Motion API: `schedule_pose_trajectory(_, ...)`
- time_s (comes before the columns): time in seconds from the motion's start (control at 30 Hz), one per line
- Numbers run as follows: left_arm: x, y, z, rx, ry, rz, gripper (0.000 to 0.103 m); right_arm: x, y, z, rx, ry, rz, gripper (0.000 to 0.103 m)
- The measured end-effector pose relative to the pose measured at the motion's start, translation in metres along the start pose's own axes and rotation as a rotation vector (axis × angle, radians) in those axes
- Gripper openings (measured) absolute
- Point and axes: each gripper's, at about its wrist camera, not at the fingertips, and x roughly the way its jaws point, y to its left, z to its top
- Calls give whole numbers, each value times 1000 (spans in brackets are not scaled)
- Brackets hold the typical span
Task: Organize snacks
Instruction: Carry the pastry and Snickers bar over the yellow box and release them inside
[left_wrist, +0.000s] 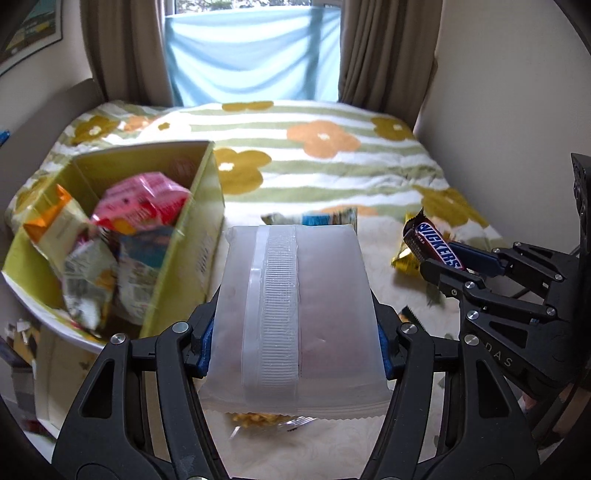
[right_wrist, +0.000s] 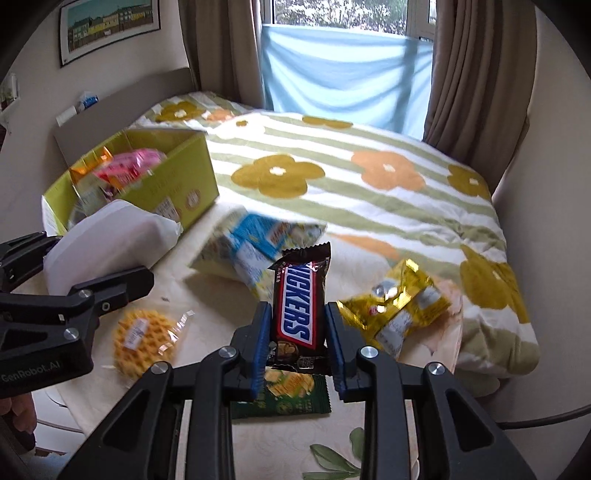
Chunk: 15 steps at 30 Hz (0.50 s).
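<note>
My left gripper (left_wrist: 295, 343) is shut on a frosted white snack bag (left_wrist: 295, 295), held above the bed just right of the green cardboard box (left_wrist: 199, 236); the bag also shows in the right wrist view (right_wrist: 110, 240). The box (right_wrist: 177, 192) holds several snack packets, one pink (left_wrist: 144, 199). My right gripper (right_wrist: 297, 332) is shut on a Snickers bar (right_wrist: 297, 306), held upright above the bed; it shows at the right of the left wrist view (left_wrist: 436, 247).
On the bed lie a blue-and-white packet (right_wrist: 255, 251), a gold packet (right_wrist: 399, 310), a wrapped yellow waffle (right_wrist: 144, 339) and a green packet (right_wrist: 291, 395). A floral blanket (right_wrist: 332, 177) covers the far bed. Curtains and a window stand behind.
</note>
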Motion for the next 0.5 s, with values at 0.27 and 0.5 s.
schedule_pose_trajectory(0.27, -38, 76, 35, -54, -68, 40, 61, -31, 52, 67, -6, -98, 48, 26)
schedule_pose_trajectory(0.5, -39, 176, 56, -75, -40, 90, 61, -14, 116, 114, 20, -121, 93, 27)
